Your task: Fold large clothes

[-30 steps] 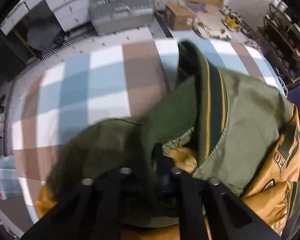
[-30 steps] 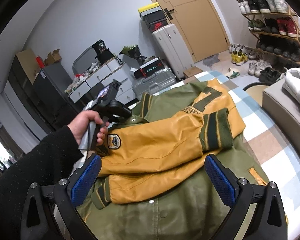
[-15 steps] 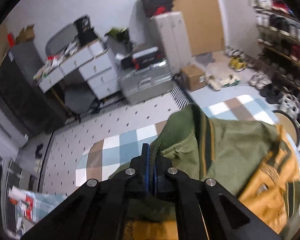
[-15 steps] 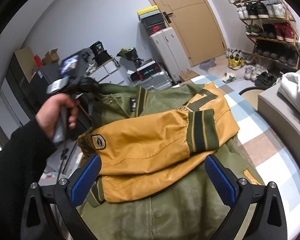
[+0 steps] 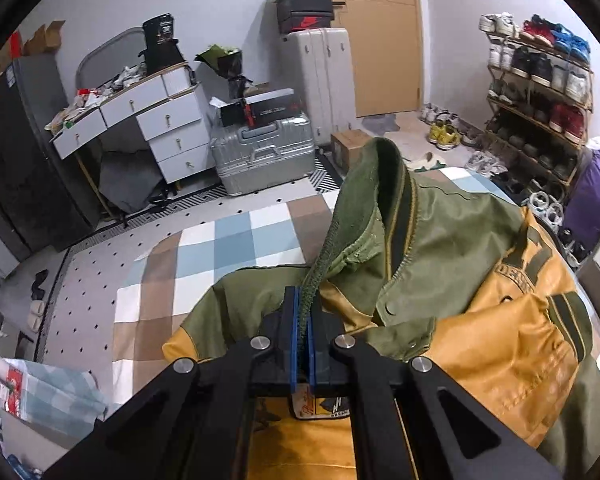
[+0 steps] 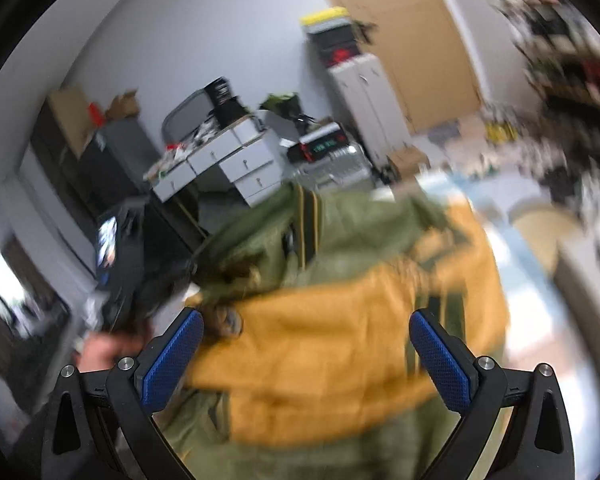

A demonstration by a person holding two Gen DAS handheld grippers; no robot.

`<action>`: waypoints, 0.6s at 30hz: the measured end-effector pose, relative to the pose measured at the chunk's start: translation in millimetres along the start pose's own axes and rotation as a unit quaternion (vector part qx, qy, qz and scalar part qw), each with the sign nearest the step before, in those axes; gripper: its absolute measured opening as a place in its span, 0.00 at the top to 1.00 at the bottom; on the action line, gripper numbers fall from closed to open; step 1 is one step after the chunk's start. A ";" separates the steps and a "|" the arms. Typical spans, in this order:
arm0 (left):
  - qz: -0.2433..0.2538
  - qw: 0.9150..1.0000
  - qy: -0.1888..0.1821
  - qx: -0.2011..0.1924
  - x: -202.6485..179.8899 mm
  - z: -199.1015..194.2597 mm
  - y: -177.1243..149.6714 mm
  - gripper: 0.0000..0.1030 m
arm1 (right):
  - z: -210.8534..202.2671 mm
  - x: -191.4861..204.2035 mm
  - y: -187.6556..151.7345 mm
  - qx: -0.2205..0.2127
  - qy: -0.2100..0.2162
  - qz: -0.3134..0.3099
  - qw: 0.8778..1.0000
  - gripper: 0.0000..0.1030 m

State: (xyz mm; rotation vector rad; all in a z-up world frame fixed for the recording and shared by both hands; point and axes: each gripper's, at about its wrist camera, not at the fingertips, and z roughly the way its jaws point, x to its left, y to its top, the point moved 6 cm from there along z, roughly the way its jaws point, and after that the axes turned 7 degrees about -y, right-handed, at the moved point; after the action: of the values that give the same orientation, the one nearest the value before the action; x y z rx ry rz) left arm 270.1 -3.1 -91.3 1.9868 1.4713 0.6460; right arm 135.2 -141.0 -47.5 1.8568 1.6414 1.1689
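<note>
A green bomber jacket with mustard-yellow sleeves lies on a bed with a checked cover. My left gripper is shut on the jacket's dark green ribbed collar edge and holds that part raised off the bed. In the blurred right wrist view the same jacket fills the middle, a yellow sleeve folded across it. My right gripper hangs open above the jacket with nothing between its blue pads. A hand holding the left gripper shows at the left.
Beyond the bed stand a white drawer desk, a silver suitcase, a tall white case and a cardboard box. A shoe rack lines the right wall. A grey sofa edge lies at the right.
The left gripper has lifted the collar off the bed and tilted up, so the room came into view. The right gripper has shifted, and its view is now blurred.
</note>
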 end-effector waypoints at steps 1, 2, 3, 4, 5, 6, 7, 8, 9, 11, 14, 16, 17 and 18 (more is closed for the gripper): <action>0.000 1.000 -0.003 -0.002 -1.6 1.1 0.6 1.00 | 23.1 9.9 19.5 0.010 -0.020 -0.038 0.999 0.00; -0.004 1.000 -0.010 -0.003 -1.1 2.8 -0.4 1.00 | 40.6 15.8 29.3 0.022 -0.026 -0.060 0.998 0.00; -0.010 1.000 -0.020 -0.003 -1.1 3.3 -0.9 1.00 | 59.8 21.2 37.8 0.039 -0.031 -0.078 0.996 0.00; -0.016 0.999 -0.028 -0.003 -1.1 4.7 -1.1 1.00 | 83.5 27.5 45.8 0.057 -0.041 -0.096 0.993 0.00; -0.019 0.999 -0.032 -0.004 0.3 6.4 -4.6 1.00 | 111.2 34.5 52.5 0.077 -0.052 -0.116 0.989 0.00; -0.022 0.999 -0.036 -0.005 0.4 7.4 -5.5 1.00 | 131.4 39.5 55.3 0.095 -0.059 -0.131 0.985 0.00; -0.023 0.999 -0.042 -0.005 -0.4 8.4 -5.6 1.00 | 154.7 44.9 58.1 0.116 -0.069 -0.150 0.979 0.05; -0.022 0.999 -0.045 -0.004 -0.5 10.0 -6.0 1.00 | 179.1 49.9 62.1 0.130 -0.080 -0.163 0.975 0.07; -0.020 0.999 -0.046 -0.003 -1.1 11.2 -5.7 1.00 | 193.8 51.7 64.4 0.136 -0.085 -0.168 0.973 0.07; -0.019 0.999 -0.051 -0.003 -1.8 12.6 -4.1 1.00 | 228.0 54.8 65.2 0.151 -0.104 -0.177 0.967 0.07; -0.022 0.998 -0.054 -0.001 -3.7 12.9 -7.2 1.00 | 269.8 54.3 67.2 0.161 -0.137 -0.183 0.960 0.07; -0.020 0.998 -0.057 0.002 -7.0 14.7 -7.8 1.00 | 287.4 52.6 66.3 0.177 -0.150 -0.182 0.956 0.10; -0.021 0.998 -0.059 0.005 -7.3 15.8 -9.9 1.00 | 297.3 52.4 67.1 0.180 -0.163 -0.189 0.951 0.14; -0.021 0.998 -0.061 0.007 -8.4 16.8 -10.7 1.00 | 303.5 52.1 68.6 0.180 -0.170 -0.196 0.949 0.19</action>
State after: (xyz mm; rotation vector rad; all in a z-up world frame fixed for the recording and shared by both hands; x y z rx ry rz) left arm 272.0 -11.5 -111.1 1.9646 1.4435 0.4882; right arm 414.7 -38.9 -152.2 1.6913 1.9831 0.3778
